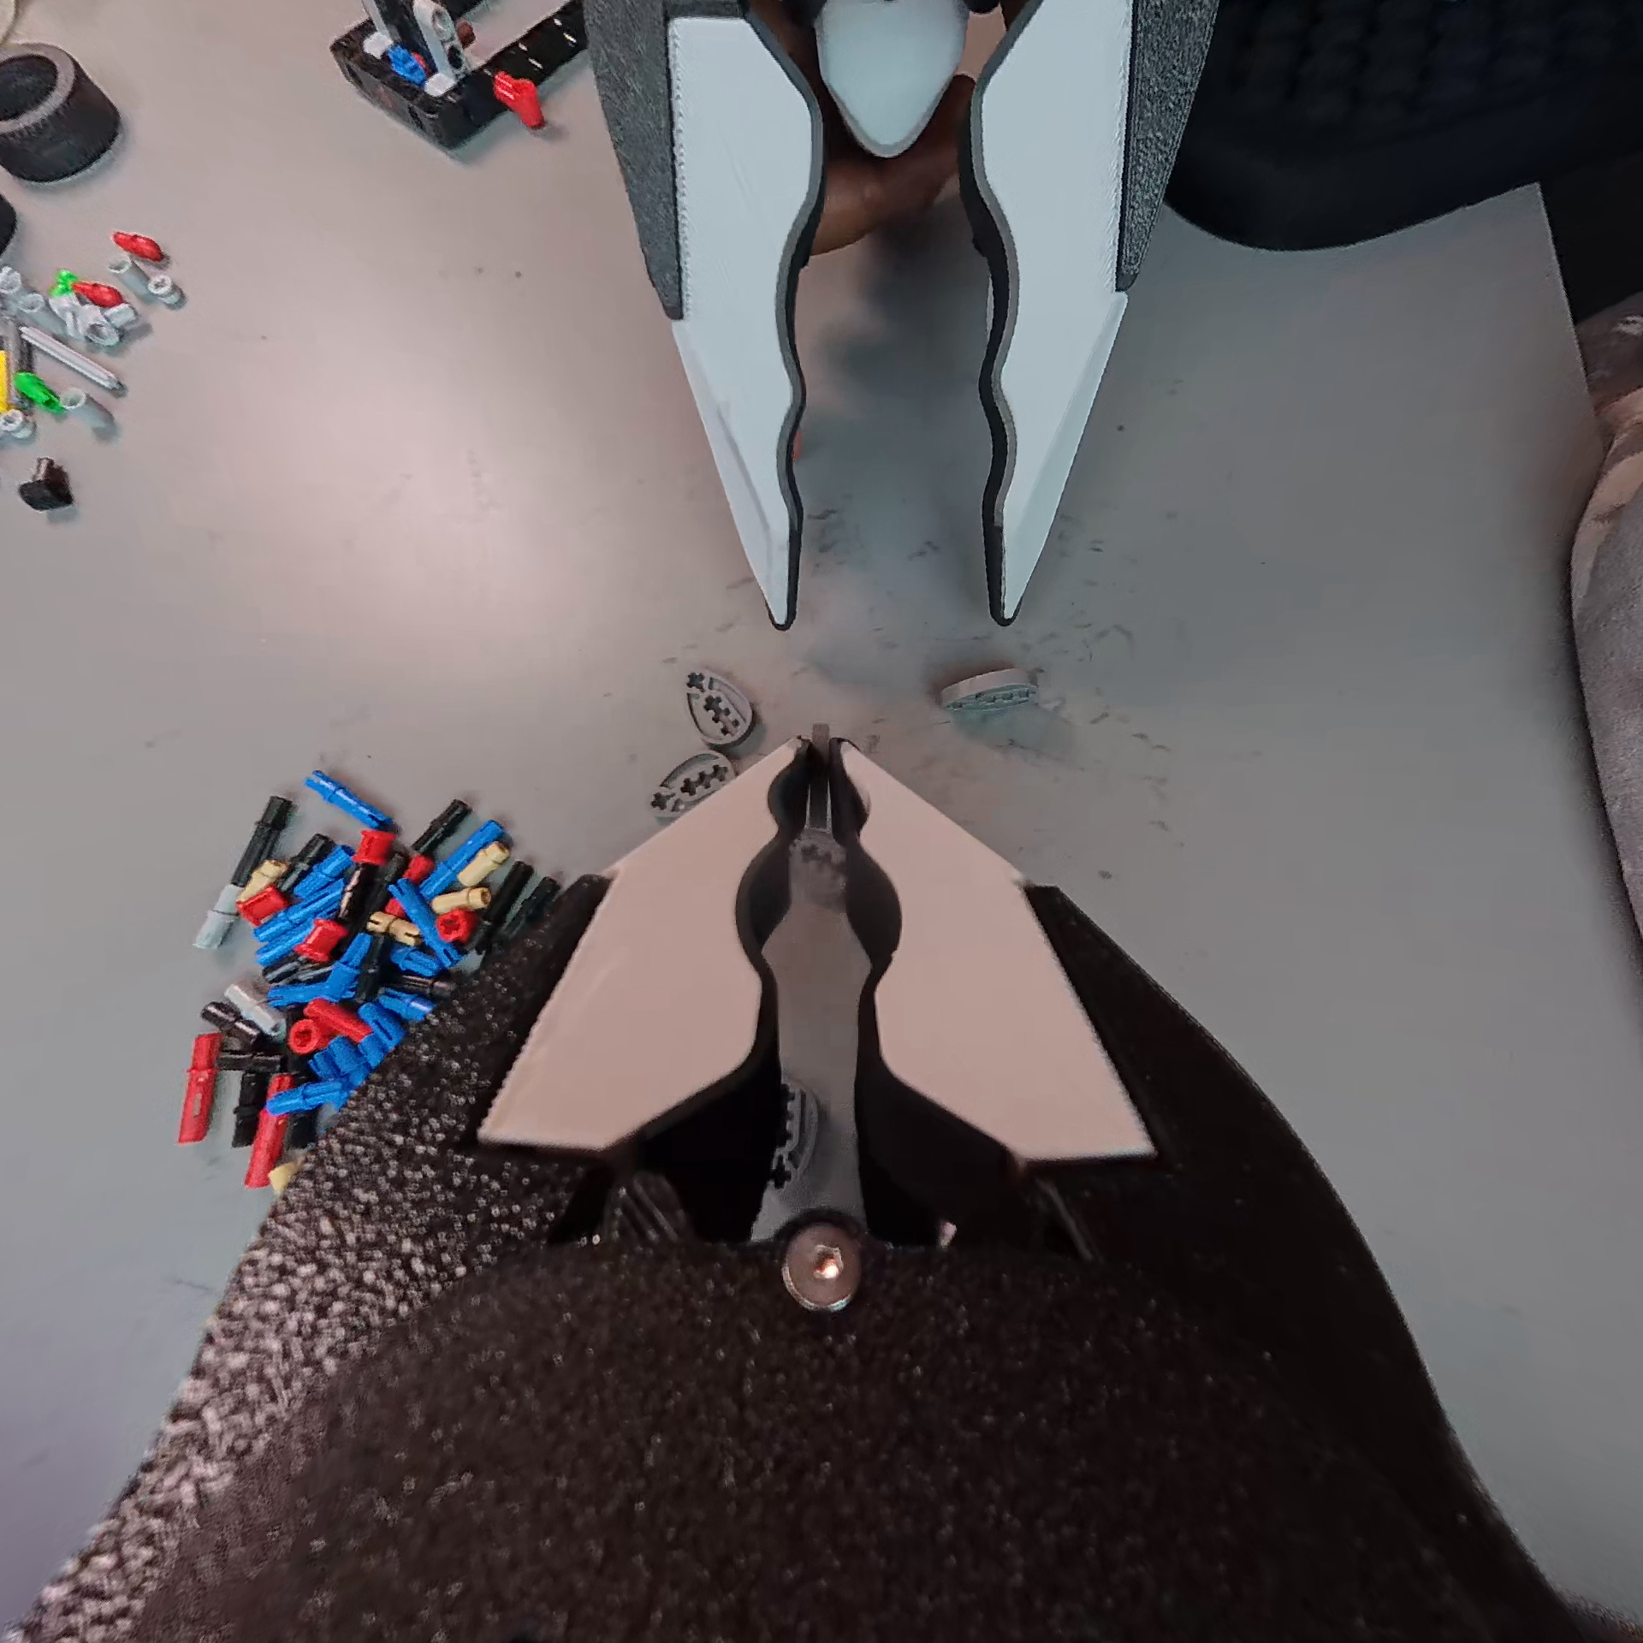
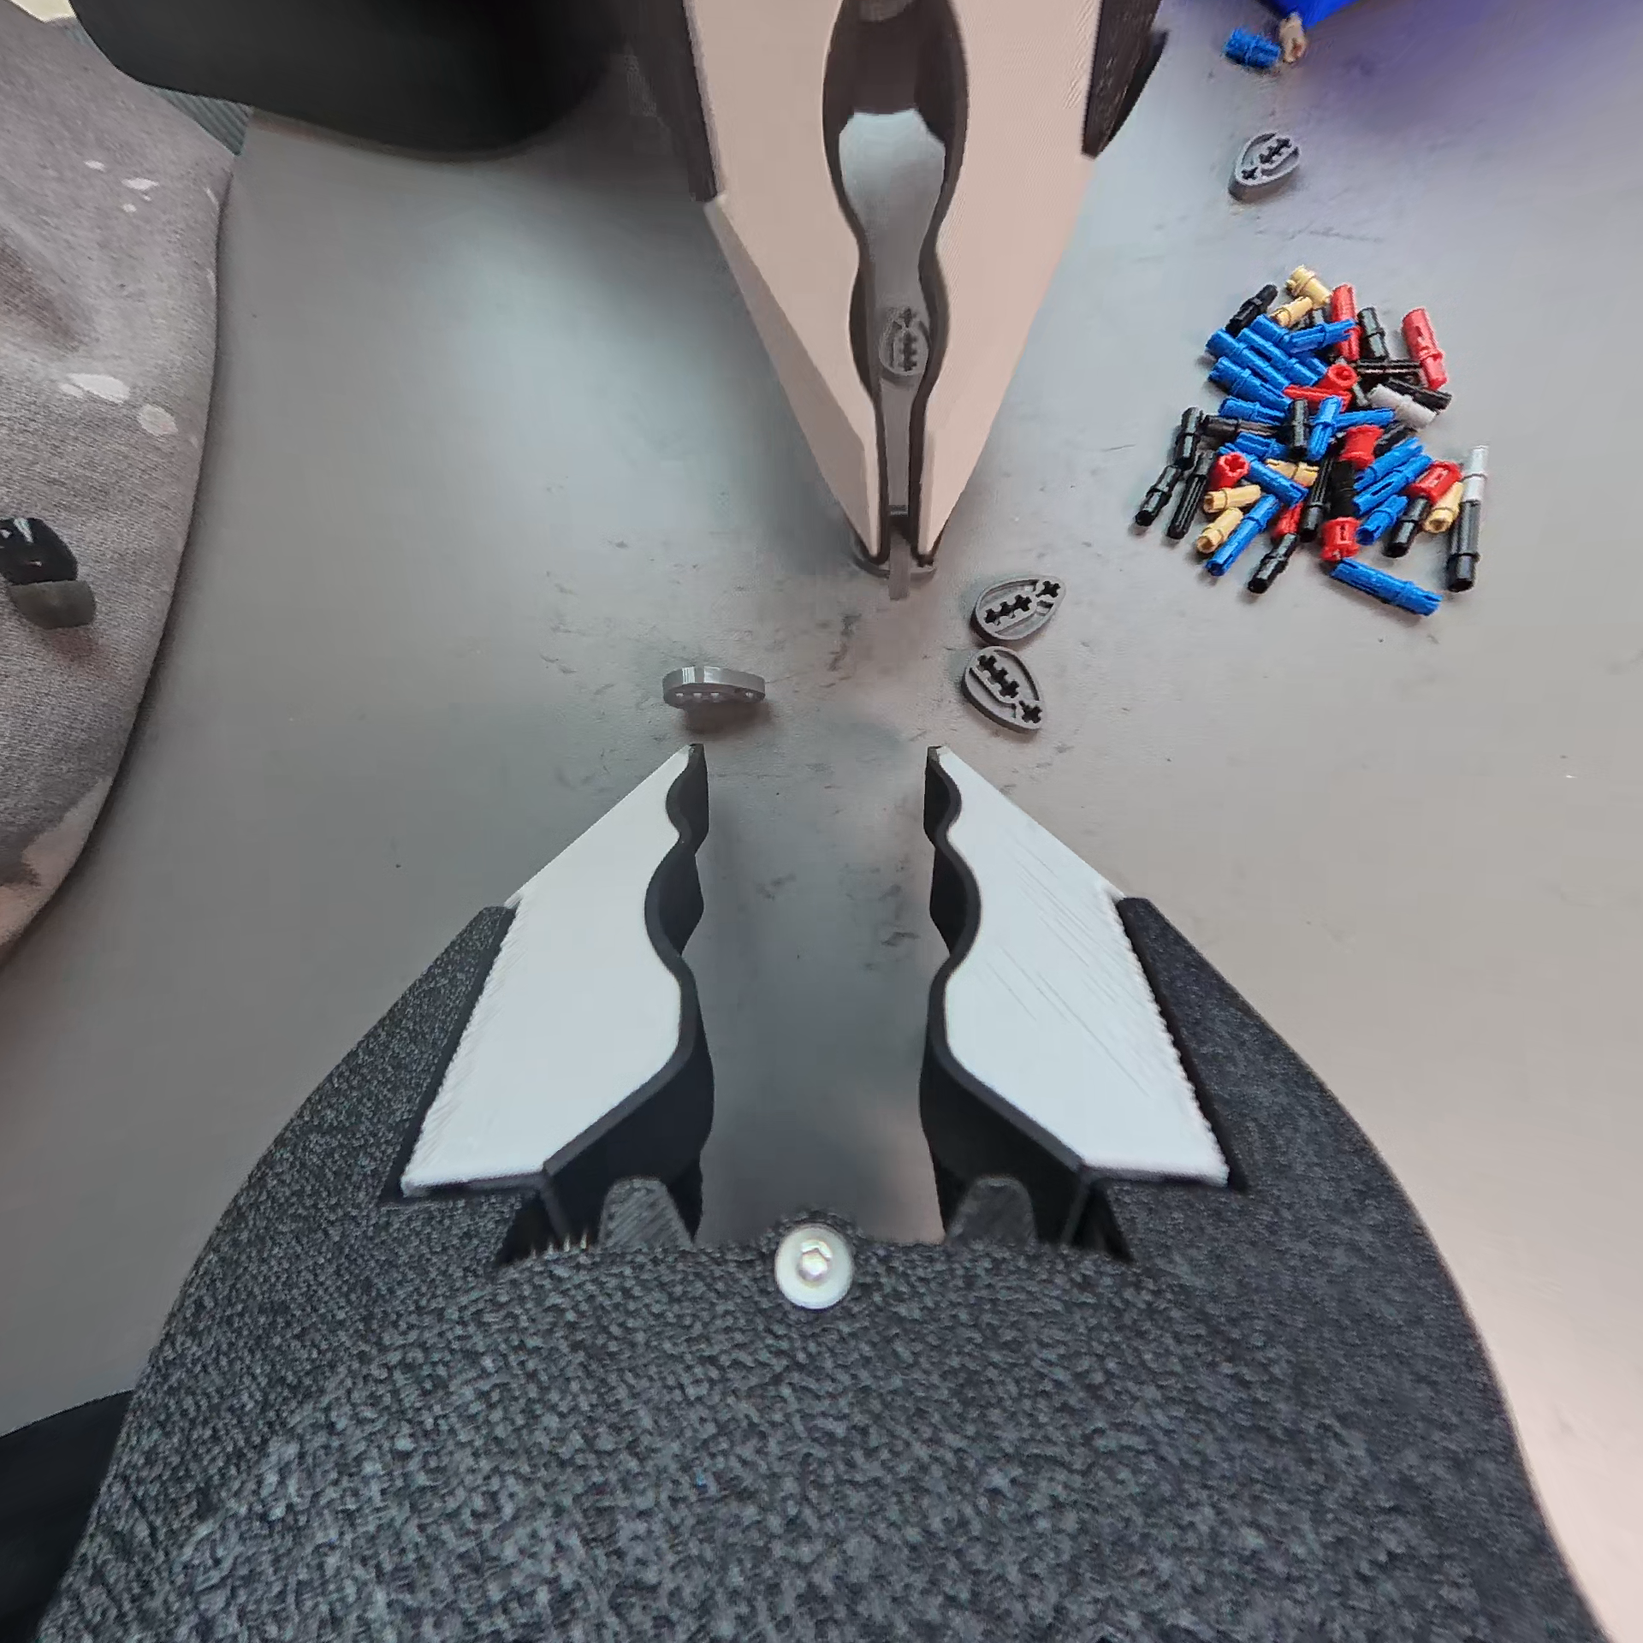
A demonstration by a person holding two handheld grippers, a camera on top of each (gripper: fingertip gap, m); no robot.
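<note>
On the grey table (image 2: 1245, 978), the left gripper (image 1: 820, 742) pinches a flat grey egg-shaped plastic piece (image 2: 900, 569) on edge, tips down. Opposite at 12 o'clock, the right gripper (image 2: 813, 751) hangs wide and empty, 3 similar pieces (image 2: 1005, 689) nearby.

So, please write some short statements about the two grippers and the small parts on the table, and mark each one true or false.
1. The left gripper has its jaws shut on a thin grey plastic piece. True.
2. The right gripper grips a blue pin. False: its jaws are open and hold nothing.
3. A heap of small blue, red, black and tan plastic pins lies on the grey table. True.
4. A flat grey egg-shaped plastic piece with cross-shaped holes lies inside that heap. False: it lies apart from it, nearer the grippers.
5. A black rubber tyre sits between the right gripper's jaws. False: it lies far off, at the table's edge.
</note>
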